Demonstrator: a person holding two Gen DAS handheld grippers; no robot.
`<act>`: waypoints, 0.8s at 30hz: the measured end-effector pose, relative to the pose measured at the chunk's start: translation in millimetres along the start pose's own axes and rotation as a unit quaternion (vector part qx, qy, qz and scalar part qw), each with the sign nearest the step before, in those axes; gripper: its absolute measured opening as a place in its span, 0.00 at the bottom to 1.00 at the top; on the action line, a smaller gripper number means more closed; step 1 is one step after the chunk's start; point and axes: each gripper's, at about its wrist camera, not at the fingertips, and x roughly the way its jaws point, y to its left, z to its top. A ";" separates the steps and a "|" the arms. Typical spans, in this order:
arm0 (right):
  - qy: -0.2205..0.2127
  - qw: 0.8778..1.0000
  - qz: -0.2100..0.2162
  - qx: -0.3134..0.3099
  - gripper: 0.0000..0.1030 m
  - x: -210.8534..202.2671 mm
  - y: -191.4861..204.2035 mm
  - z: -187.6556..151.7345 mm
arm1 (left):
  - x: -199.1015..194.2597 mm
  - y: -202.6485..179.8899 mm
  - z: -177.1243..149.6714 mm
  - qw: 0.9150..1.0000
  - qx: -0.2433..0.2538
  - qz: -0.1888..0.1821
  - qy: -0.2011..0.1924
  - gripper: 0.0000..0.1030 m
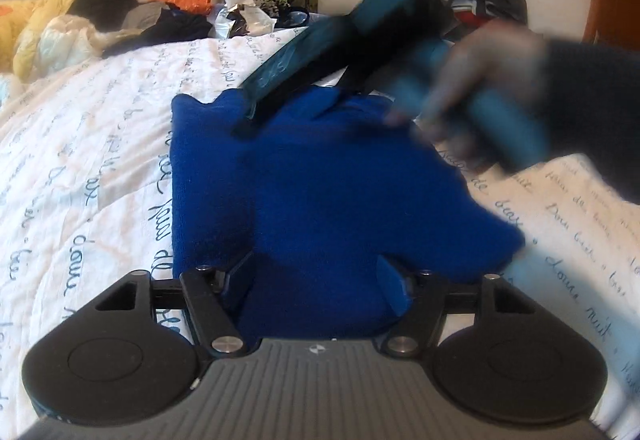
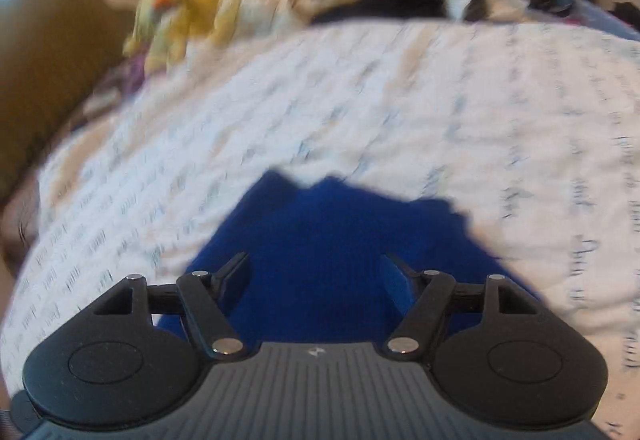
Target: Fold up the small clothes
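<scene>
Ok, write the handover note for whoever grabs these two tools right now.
Left tool: open, holding nothing, low over the near edge of the blue knitted garment.
Right tool: open, empty, over the same garment.
The garment lies in a compact, seemingly folded shape on the white script-printed quilt.
Done: both tools have let go.
Left: check the fold; more clothes are heaped at the far side.

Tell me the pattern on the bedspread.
White bedspread with rows of dark handwritten script; sharpest in the left wrist view.

Matt blue knit garment (image 1: 320,192) lies on a quilted cotton-looking bedspread (image 1: 100,160).
</scene>
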 end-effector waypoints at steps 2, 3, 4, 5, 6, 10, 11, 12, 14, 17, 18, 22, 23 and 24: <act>-0.033 0.999 -0.003 -0.022 0.77 7.2 -1.0 -0.9 | -2.6 1.0 1.6 1.000 -0.002 0.005 0.001 0.65; -0.022 1.000 0.000 -0.003 0.77 5.9 -3.2 5.4 | -8.1 3.7 2.9 1.000 -0.013 0.006 0.000 0.62; -0.006 1.000 -0.004 0.004 0.77 3.1 -2.9 10.2 | -15.5 7.2 2.9 1.000 -0.025 0.004 -0.004 0.62; 0.004 1.000 -0.013 0.005 0.77 -4.6 1.3 11.0 | -24.2 10.4 1.6 0.999 -0.034 0.001 -0.011 0.63; -0.005 1.000 -0.019 -0.002 0.77 -17.9 7.5 6.8 | -30.2 12.9 -0.4 0.999 -0.039 0.002 -0.016 0.67; -0.036 0.998 0.027 -0.032 0.79 -47.3 30.3 -31.6 | -19.2 15.6 -8.7 0.999 -0.036 0.016 0.001 0.74; -0.009 0.999 0.004 -0.054 0.80 -30.1 31.2 -42.0 | -14.2 15.2 -8.0 0.999 -0.032 0.020 0.008 0.74; -0.057 0.994 0.004 -0.088 0.82 -33.1 30.1 -56.2 | -14.9 15.8 -5.6 0.999 -0.034 0.023 0.009 0.74; -0.062 0.997 0.013 -0.039 0.83 -45.5 20.6 -59.3 | -29.8 22.3 -1.0 0.998 -0.053 0.018 0.002 0.72; -0.078 0.993 0.059 0.060 0.85 -95.3 1.8 -74.8 | -51.8 45.1 -5.0 0.994 -0.104 0.013 -0.015 0.82; -0.078 0.990 0.077 0.086 0.86 -108.4 -7.0 -86.3 | -51.7 55.7 -7.8 0.992 -0.130 0.006 -0.004 0.80; -0.017 0.975 0.107 0.196 0.89 -124.6 -39.5 -133.1 | -35.4 87.6 -8.7 0.974 -0.220 -0.036 0.037 0.63; -0.001 0.970 0.116 0.212 0.89 -121.6 -42.6 -142.2 | -32.6 88.7 -5.5 0.971 -0.230 -0.052 0.043 0.57; -0.013 0.969 0.128 0.211 0.89 -122.5 -41.2 -149.1 | -25.8 89.3 -2.8 0.965 -0.244 -0.080 0.062 0.38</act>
